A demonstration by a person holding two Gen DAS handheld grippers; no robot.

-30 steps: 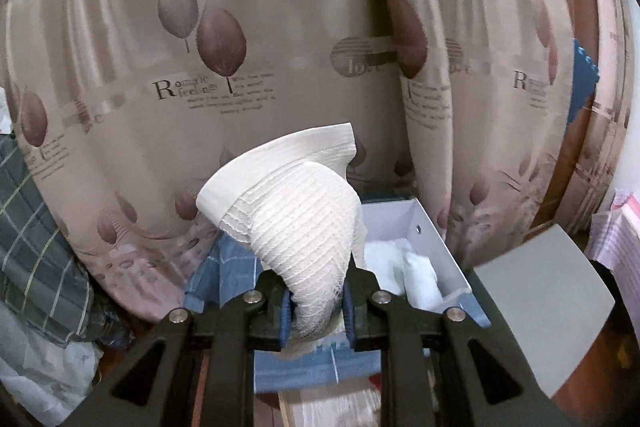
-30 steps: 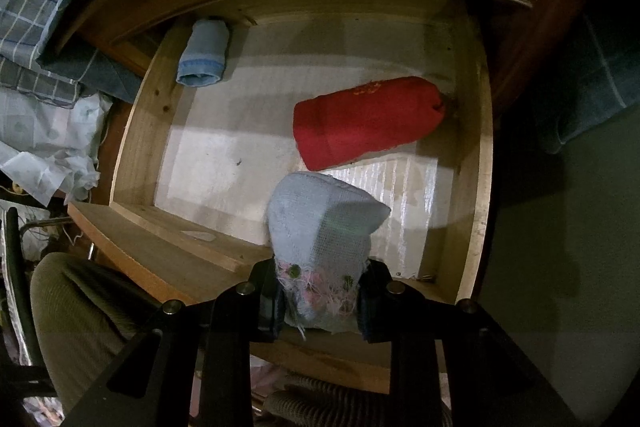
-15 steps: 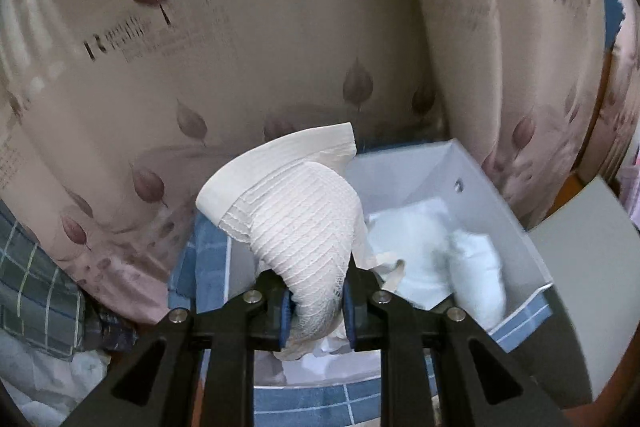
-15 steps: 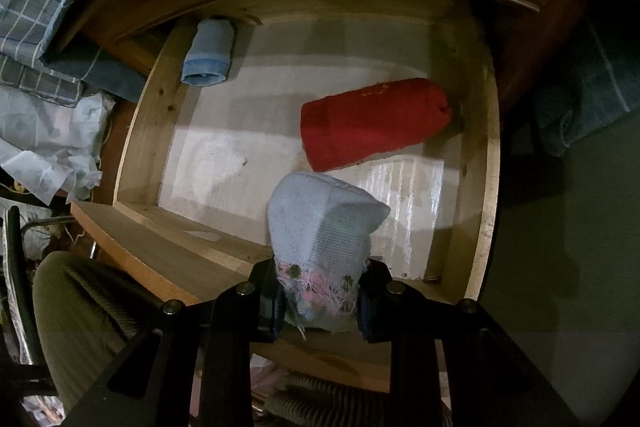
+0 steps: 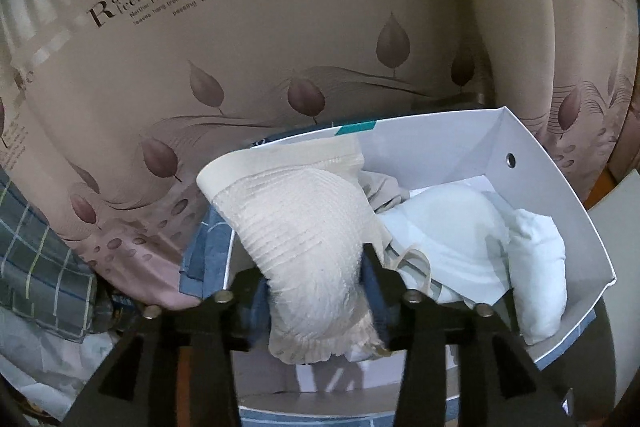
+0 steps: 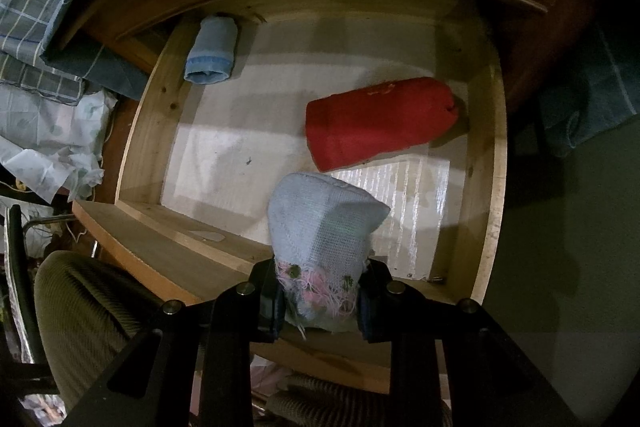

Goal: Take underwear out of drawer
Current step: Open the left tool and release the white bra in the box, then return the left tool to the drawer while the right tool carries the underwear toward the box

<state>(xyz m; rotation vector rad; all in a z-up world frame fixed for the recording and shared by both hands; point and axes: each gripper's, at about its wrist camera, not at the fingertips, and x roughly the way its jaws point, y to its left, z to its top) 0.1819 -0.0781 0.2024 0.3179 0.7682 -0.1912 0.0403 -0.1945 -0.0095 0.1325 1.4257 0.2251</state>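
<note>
Releasing over the white cardboard box, let your left gripper, whose jaws have just been opening around the ribbed beige underwear, part fully so it drops among the soft pale garments. Your right gripper stays clamped on knitted pale-blue underwear above the wooden drawer, where red and blue rolls remain.

The left gripper is matte black, its two angular arms studded with round silver screw heads and tipped with blue pads. The right gripper is built alike. Below it shows a leg in olive ribbed fabric.
</note>
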